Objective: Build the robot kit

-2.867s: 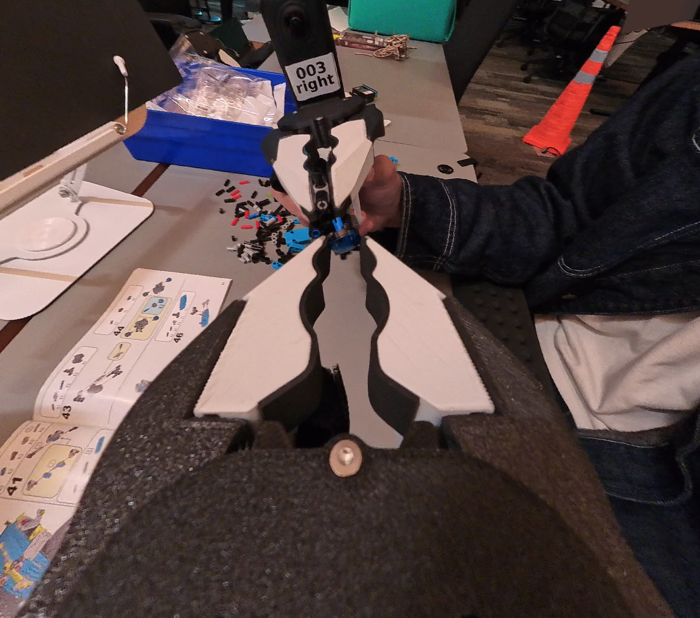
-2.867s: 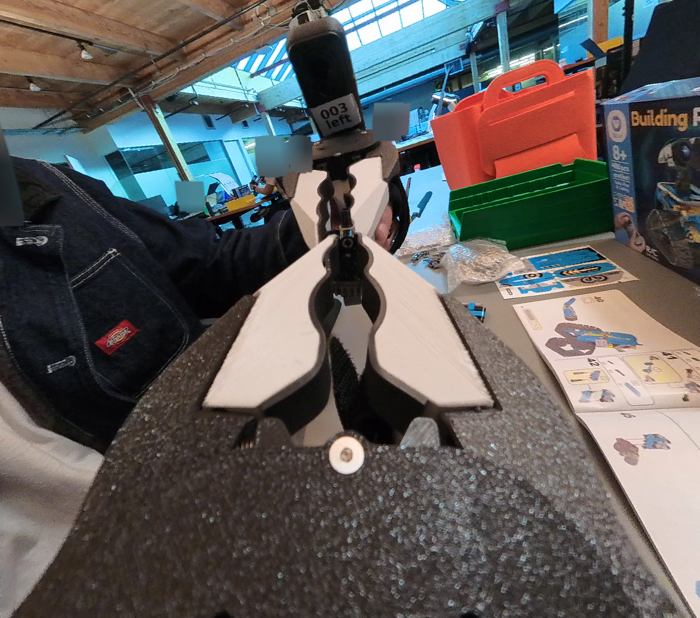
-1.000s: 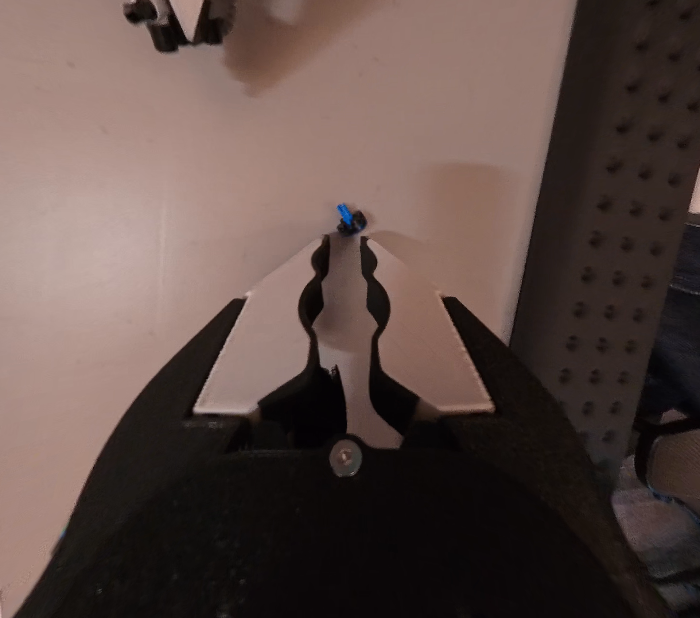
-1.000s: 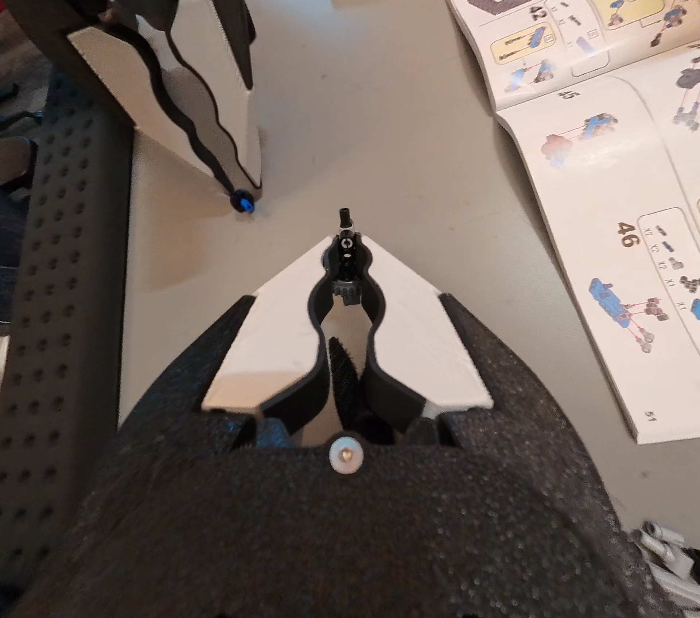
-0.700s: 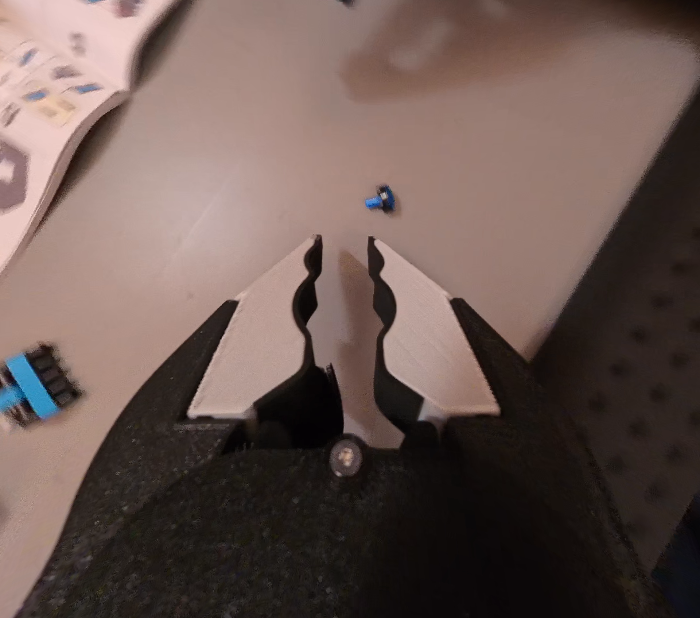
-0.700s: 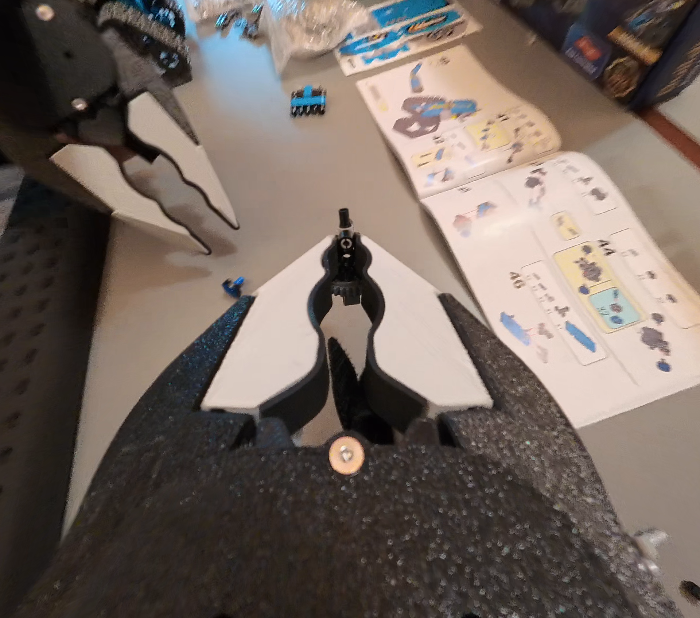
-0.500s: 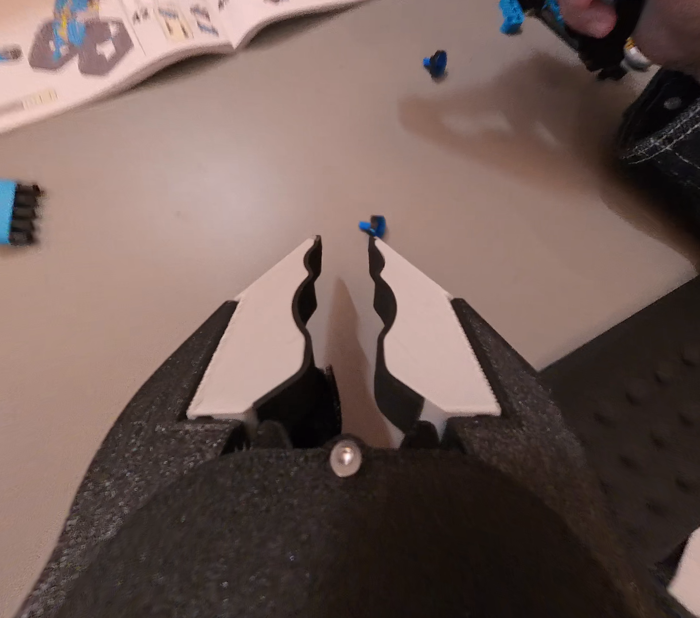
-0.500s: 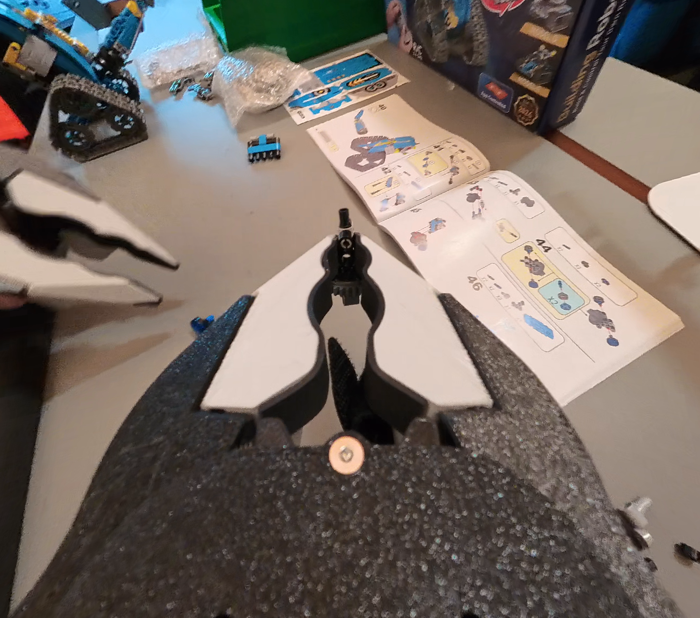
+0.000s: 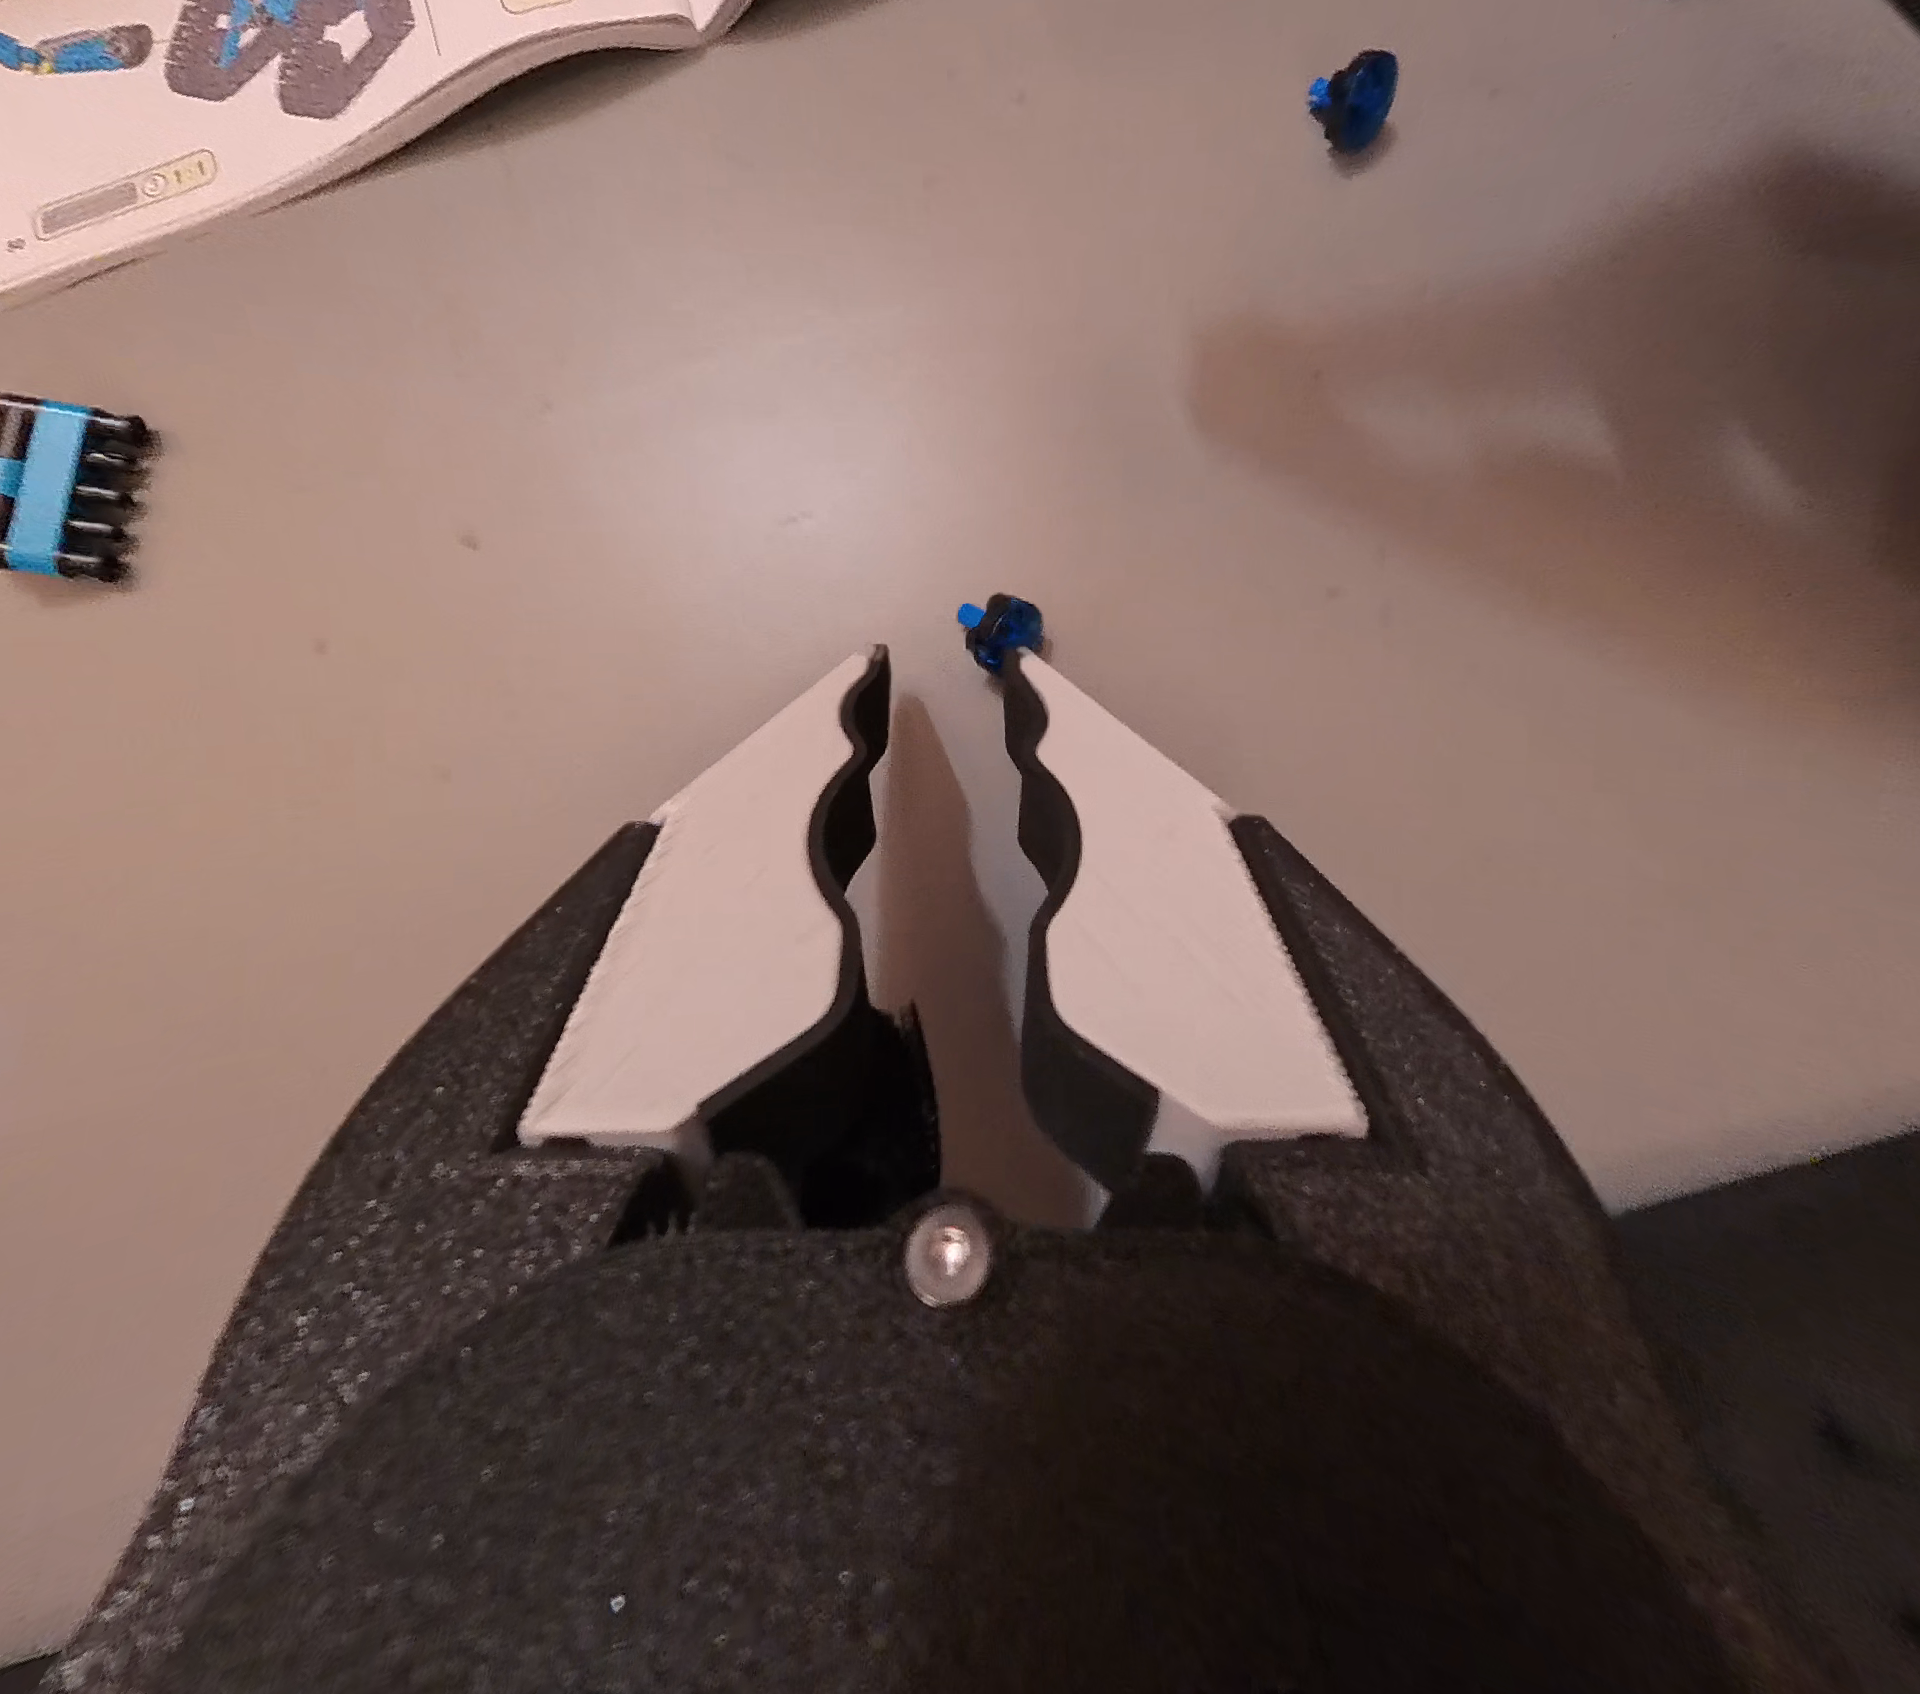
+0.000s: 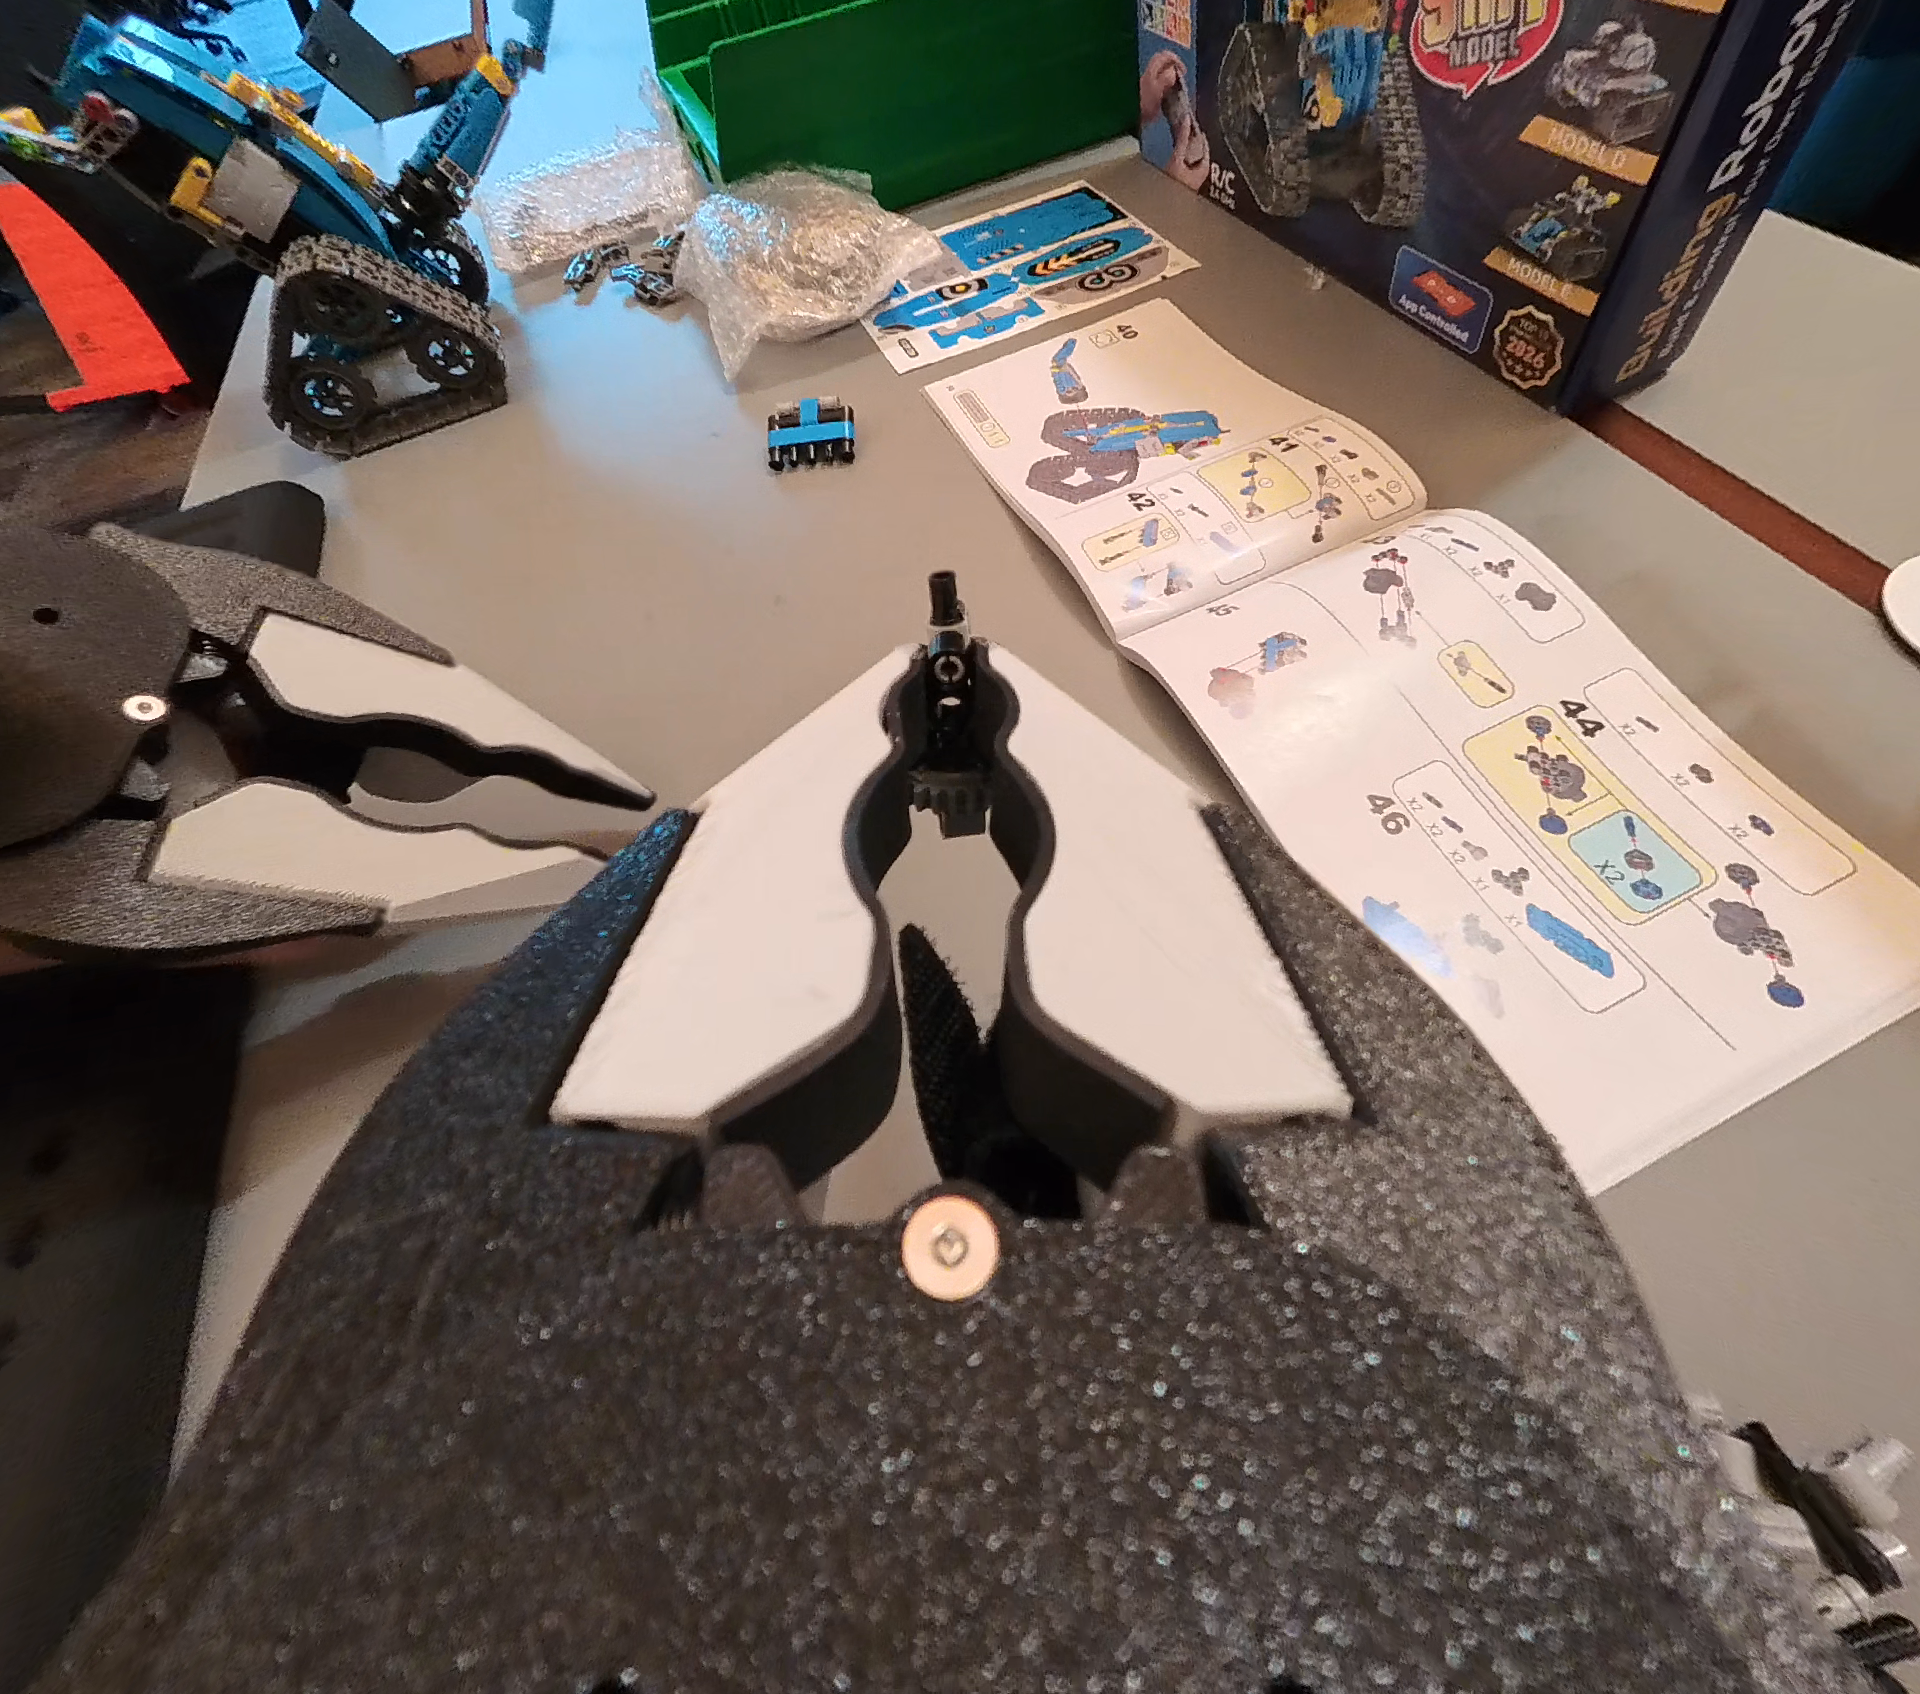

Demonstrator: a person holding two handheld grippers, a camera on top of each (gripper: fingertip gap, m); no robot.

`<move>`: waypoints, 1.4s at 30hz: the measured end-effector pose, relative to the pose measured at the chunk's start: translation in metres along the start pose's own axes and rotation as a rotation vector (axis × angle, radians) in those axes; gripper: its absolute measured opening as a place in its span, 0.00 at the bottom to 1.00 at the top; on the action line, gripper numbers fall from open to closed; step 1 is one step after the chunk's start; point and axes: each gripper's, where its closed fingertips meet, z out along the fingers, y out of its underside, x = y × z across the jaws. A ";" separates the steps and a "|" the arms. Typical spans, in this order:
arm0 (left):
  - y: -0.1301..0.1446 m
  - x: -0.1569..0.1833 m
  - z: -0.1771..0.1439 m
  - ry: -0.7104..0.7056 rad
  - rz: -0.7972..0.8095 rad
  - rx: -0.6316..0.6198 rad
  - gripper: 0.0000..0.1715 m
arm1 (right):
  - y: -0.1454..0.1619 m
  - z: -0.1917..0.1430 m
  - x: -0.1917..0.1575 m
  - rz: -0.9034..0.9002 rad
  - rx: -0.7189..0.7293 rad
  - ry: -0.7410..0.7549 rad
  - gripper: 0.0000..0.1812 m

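My left gripper [image 9: 951, 657] is slightly open and empty, low over the grey table [image 9: 623, 418]. A small blue piece [image 9: 1000, 628] lies on the table just ahead of its right fingertip. My right gripper [image 10: 948, 657] is shut on a small black pin-and-gear piece [image 10: 945, 709] whose tip sticks out past the fingertips. The left gripper also shows in the right wrist view [image 10: 629, 823], at the left, with its jaws apart. The small blue piece is hidden in that view.
An open instruction booklet [image 10: 1403, 709] lies to the right, with a sticker sheet [image 10: 1029, 273], plastic bags [image 10: 790, 262], a green bin [image 10: 904, 55] and a kit box [image 10: 1507, 65] behind. A tracked model [image 10: 353, 273] stands far left. A blue-black block [image 10: 810, 434], another blue piece [image 9: 1356, 96] and a dark mat [image 9: 1766, 1281] are nearby. One gripper's finger ends stand about 15 centimeters off the other's. About 20 centimeters separates my left fingertips from the blue-black block [image 10: 810, 434]. It turns up in the left wrist view [image 9: 52, 470] as well.
Both grippers came down from facing each other in the air. My left gripper let go of the small blue piece onto the table and opened. My right gripper still holds the black piece.
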 end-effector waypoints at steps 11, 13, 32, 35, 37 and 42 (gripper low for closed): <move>-0.004 0.001 -0.004 0.099 0.201 0.028 0.15 | -0.008 -0.008 -0.001 0.027 0.039 -0.035 0.04; -0.008 0.003 -0.005 0.164 0.346 0.066 0.16 | -0.009 -0.008 -0.004 0.025 0.047 -0.049 0.04; -0.008 0.024 0.013 0.619 0.344 0.057 0.13 | -0.001 -0.001 -0.009 0.025 0.000 -0.092 0.04; -0.006 0.031 0.007 0.651 0.354 0.072 0.13 | 0.002 0.000 -0.009 0.023 -0.010 -0.091 0.04; -0.007 0.027 0.009 0.630 0.362 0.078 0.14 | 0.004 0.001 -0.008 0.027 -0.018 -0.092 0.04; -0.022 0.023 0.014 0.581 0.298 0.139 0.20 | 0.006 0.002 -0.006 0.031 -0.026 -0.090 0.04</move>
